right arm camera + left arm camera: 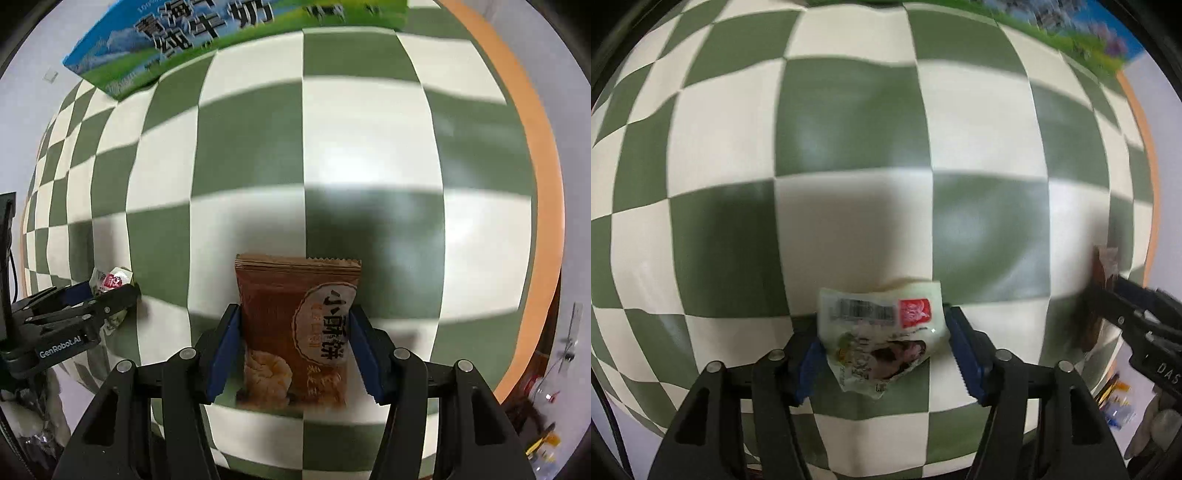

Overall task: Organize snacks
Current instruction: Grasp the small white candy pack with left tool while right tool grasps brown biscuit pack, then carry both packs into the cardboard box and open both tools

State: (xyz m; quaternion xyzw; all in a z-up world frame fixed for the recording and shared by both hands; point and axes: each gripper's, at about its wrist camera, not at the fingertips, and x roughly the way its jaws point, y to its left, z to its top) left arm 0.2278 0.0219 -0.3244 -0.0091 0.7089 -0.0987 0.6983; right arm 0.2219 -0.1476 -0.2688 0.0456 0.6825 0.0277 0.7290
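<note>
- "GenRobot.AI" in white stands on the left gripper (110, 291) body.
- "小酥饼" stands on the brown snack packet (295, 328).
- "牛奶" stands on the blue-green carton (207, 40).

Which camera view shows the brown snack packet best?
The right wrist view: the brown snack packet fills the centre, print readable, held in the right gripper. The left wrist view shows only a blurred sliver at its right edge.

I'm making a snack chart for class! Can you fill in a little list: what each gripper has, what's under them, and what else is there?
left gripper: shut on the white snack packet
right gripper: shut on the brown snack packet
underneath: green and white checked tablecloth
also there: blue and green milk box at the table's far edge
</note>
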